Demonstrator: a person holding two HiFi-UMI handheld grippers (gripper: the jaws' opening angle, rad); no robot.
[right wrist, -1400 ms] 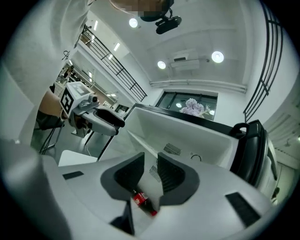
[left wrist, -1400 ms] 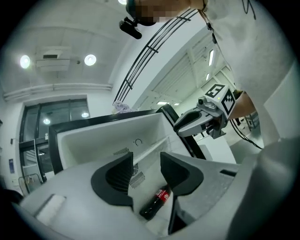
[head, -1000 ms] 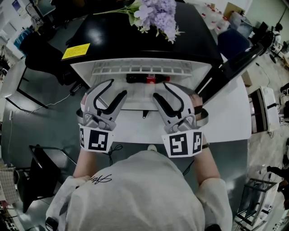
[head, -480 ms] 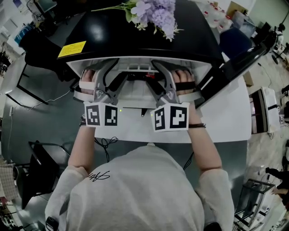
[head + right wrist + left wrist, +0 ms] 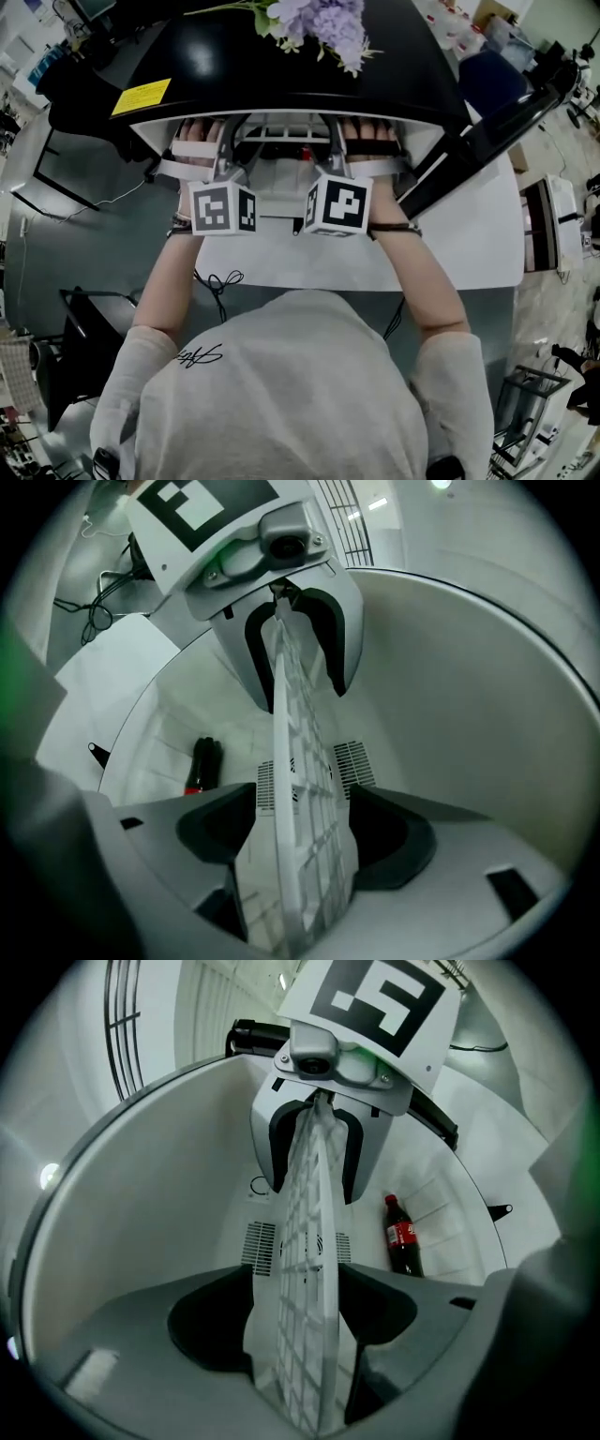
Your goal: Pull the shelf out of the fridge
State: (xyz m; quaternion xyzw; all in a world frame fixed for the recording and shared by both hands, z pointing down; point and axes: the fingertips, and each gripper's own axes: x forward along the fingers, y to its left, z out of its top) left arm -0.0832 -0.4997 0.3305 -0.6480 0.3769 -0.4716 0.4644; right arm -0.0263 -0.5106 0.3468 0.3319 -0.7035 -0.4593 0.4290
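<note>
The left tool (image 5: 293, 1277) and right tool (image 5: 302, 797) stand released, jaws having just been opening, the white grid shelf (image 5: 302, 1199) between them unpinched, inside the fridge (image 5: 281, 66). It is probably light, stiff, slick plastic: grip its near edge. Only the gripper views show the jaws astride it and a bottle (image 5: 403, 1237) beyond; in the head view the fridge top covers the jaws.

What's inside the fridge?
A white shelf, a dark bottle with a red label, and vents at the back. The shelf covers some of the back.
</note>
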